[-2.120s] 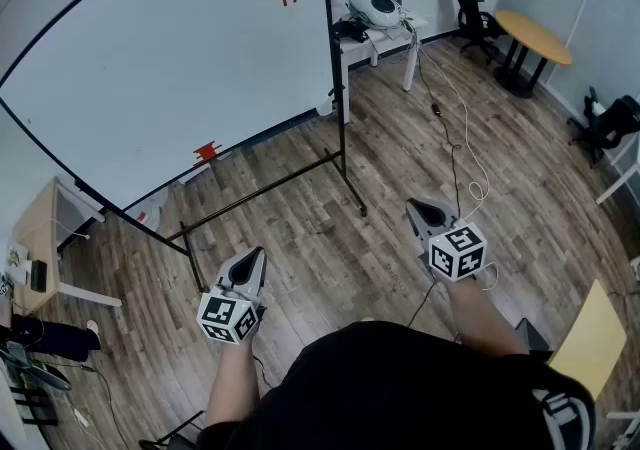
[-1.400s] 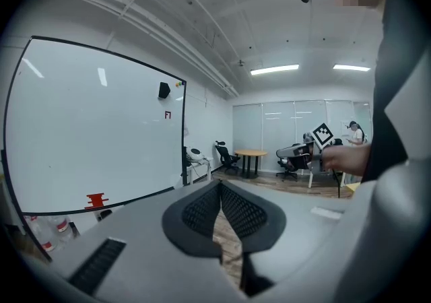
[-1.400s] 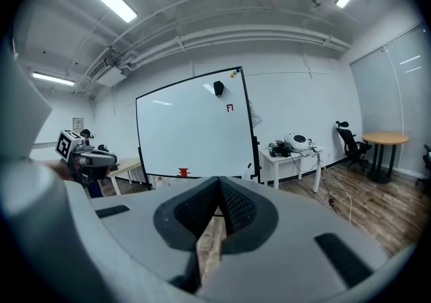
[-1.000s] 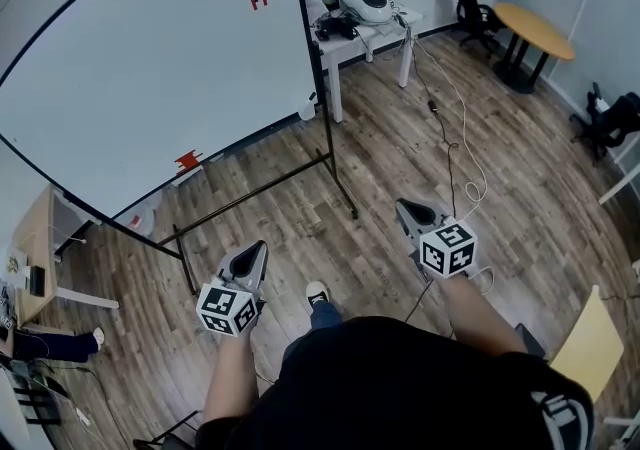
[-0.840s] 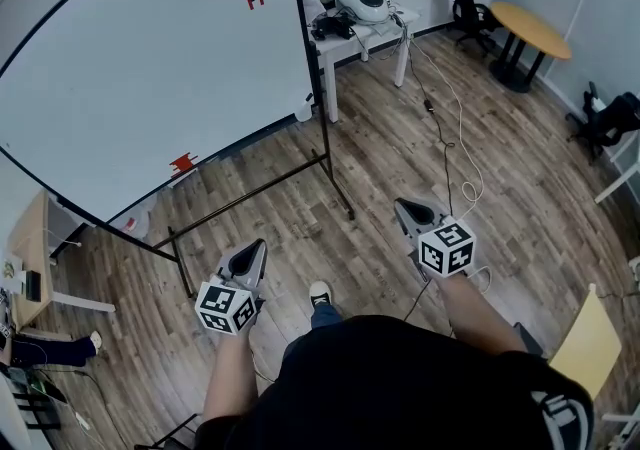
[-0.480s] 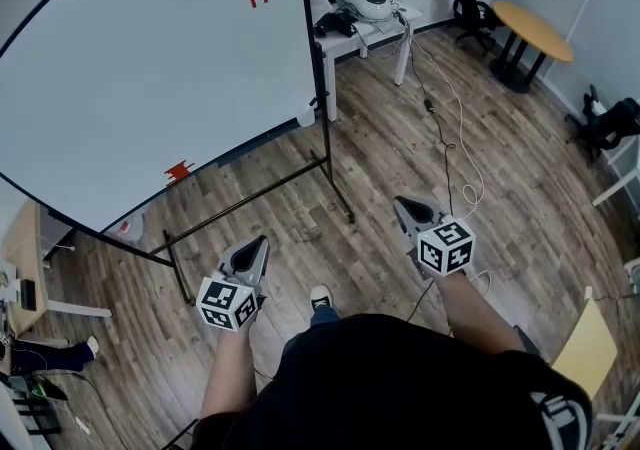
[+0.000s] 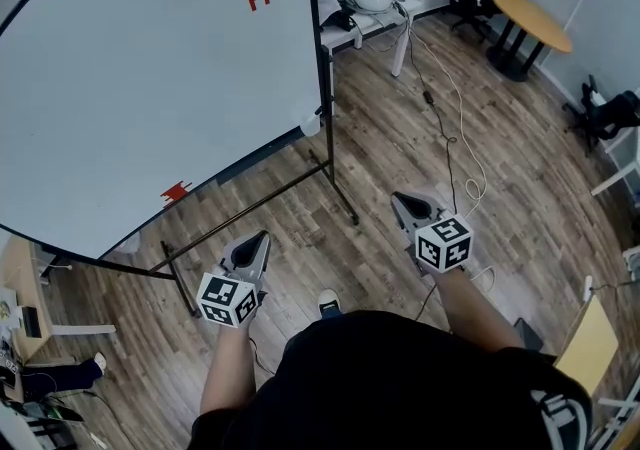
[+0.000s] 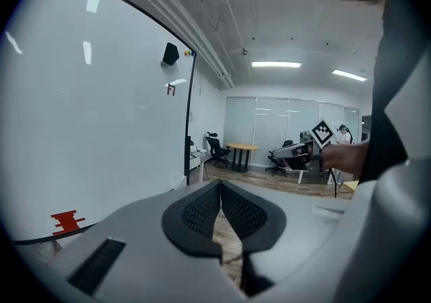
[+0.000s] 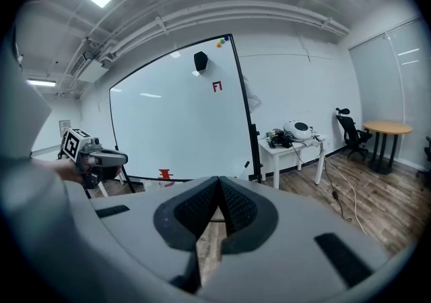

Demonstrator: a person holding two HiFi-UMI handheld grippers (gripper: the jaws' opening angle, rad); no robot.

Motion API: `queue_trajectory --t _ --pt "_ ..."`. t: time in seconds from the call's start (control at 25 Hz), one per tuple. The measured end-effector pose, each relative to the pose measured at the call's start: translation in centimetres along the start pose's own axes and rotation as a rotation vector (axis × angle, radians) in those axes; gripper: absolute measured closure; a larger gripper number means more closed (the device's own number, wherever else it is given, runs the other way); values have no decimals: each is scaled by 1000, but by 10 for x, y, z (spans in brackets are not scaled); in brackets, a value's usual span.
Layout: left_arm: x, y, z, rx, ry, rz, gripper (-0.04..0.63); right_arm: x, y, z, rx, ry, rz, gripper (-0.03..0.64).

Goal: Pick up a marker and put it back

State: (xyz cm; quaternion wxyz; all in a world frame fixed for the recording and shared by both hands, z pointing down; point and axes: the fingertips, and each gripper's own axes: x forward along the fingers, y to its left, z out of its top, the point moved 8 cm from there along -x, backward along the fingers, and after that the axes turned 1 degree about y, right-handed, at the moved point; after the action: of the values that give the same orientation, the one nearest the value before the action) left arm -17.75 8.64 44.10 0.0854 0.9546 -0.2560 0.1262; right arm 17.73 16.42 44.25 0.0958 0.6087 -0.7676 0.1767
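The left gripper (image 8: pixel 220 183) had its jaws pressed together at the tips, with nothing between them and only floor showing through the slit lower down; the right gripper (image 9: pixel 219 180) was closed the same way and just as empty; both hung over the bare wooden floor (image 7: pixel 400 138), tipped slightly downward toward the whiteboard (image 7: pixel 150 88).

Outward from the jaws, the thing that mattered sat at the board's lower right corner, just beside the black post (image 7: pixel 323 58) of the stand; it was a small white stick with a dark tip, which I took for the marker (image 9: pixel 246 165), though it was too small to be sure. It lay well apart from both grippers and ahead of them; in the right gripper view it stood only a little right of the jaw line, nearly dead ahead; for the left gripper it lay ahead and off to the right, past the board's edge. Its long axis seemed tilted, dark end upward and leaning away from the board, rather than lying flat.

By my judgement the right hand was the better lined up; its jaws would have to open and close across that tilted axis. A red piece (image 7: pixel 176 191) low on the board lay nearer the left gripper; what it was I could not tell.
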Motion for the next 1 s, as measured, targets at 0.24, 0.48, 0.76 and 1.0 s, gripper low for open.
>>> queue_trajectory --t 0.24,0.48,0.76,1.0 --pt "21 46 6 -2 -5 -22 581 41 1 14 -7 16 -20 620" --pt "40 92 12 -4 -6 -47 581 78 1 27 -3 23 -44 620" --pt "53 123 23 17 -28 -75 581 106 7 38 -14 25 -59 620" --pt "48 144 24 11 -27 -74 581 126 17 49 -27 26 -48 620"
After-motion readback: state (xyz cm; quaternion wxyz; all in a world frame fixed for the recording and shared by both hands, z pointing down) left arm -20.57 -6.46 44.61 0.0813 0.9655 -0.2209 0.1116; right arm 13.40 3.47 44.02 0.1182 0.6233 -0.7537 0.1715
